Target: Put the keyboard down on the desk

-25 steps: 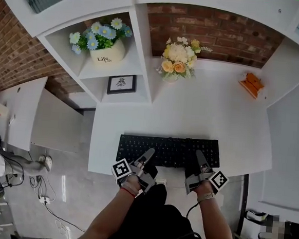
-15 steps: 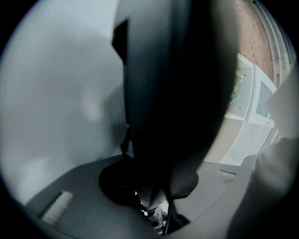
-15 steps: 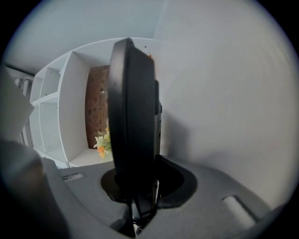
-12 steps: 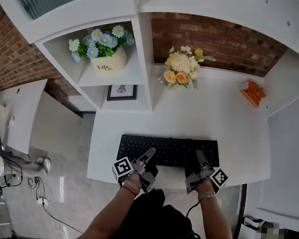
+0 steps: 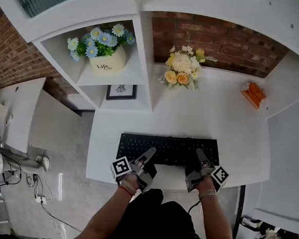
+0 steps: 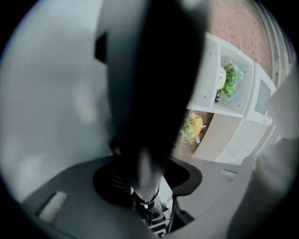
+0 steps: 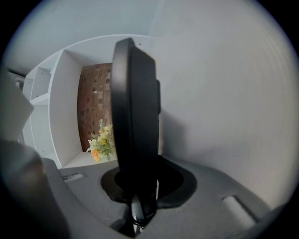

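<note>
A black keyboard (image 5: 168, 150) lies flat on the white desk (image 5: 216, 116), close to its front edge. My left gripper (image 5: 149, 154) reaches over the keyboard's front left part. Its jaws are opening, and the keyboard's dark edge (image 6: 149, 84) still stands between them, blurred and very close. My right gripper (image 5: 201, 155) is at the front right part and is shut on the keyboard's edge (image 7: 135, 116), which fills the gap between its jaws.
A bouquet of yellow flowers (image 5: 182, 66) stands at the back of the desk against the brick wall. An orange object (image 5: 253, 92) sits at the back right. The shelf unit at the left holds a pot of blue flowers (image 5: 106, 48) and a small picture frame (image 5: 121, 91).
The keyboard stays in the same place on the desk with both grippers at its front edge. Only the head view has shifted a little.
</note>
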`<state>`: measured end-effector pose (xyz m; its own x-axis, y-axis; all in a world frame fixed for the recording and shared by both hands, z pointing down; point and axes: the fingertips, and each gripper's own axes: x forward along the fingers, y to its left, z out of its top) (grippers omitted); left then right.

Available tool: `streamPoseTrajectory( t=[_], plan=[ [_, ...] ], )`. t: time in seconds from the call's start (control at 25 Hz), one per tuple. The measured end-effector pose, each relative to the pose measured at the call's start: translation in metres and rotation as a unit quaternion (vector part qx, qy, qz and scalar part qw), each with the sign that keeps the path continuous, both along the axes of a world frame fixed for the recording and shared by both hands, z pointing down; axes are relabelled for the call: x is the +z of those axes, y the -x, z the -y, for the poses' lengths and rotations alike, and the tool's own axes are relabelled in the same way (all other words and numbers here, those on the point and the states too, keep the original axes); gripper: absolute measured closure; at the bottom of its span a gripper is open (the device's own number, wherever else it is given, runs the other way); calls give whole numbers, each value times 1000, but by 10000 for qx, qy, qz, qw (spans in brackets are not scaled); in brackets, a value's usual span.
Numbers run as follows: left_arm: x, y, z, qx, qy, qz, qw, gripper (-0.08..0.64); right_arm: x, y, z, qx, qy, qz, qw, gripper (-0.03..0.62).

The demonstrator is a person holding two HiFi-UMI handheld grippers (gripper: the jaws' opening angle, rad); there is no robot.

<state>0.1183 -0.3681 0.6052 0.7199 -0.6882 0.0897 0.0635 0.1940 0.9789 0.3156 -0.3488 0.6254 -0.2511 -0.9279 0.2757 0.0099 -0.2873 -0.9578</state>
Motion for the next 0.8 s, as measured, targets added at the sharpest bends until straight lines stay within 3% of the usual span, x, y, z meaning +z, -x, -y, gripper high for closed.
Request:
streamPoseTrajectory(
  t=[0.2, 0.32, 0.44, 0.52, 0.64, 0.68, 0.72, 0.8],
  plan=[
    [-10, -5, -18, 449, -581, 244, 9970, 328, 2, -1, -1, -43, 48, -1, 10000, 528],
    [-14, -11, -34, 1030, -1067, 816, 9856, 292, 2, 0, 0, -72, 80, 26, 9999, 528],
    [-11, -18, -54, 1859, -1578, 1741, 9541, 259, 1, 0, -1, -124, 127, 64, 9998, 528],
    [-8, -20, -65, 2343, -1853, 2481, 9215, 267, 1, -1, -2, -166, 216, 60, 9996, 528],
    [0, -16, -66, 2742, -2094, 3553, 8687, 329, -1, 0, 1, -237, 219, 54, 9995, 526],
    [4, -15, -67, 2785, -2074, 3785, 8580, 367, -1, 1, 1, -268, 219, 46, 9994, 524],
    [7, -14, -68, 2788, -2024, 3926, 8527, 413, 0, 0, 1, -306, 233, 42, 9993, 523],
    [9, -15, -70, 2739, -1945, 3973, 8540, 450, 2, -1, 0, -396, 258, 39, 9989, 514]
  ],
)
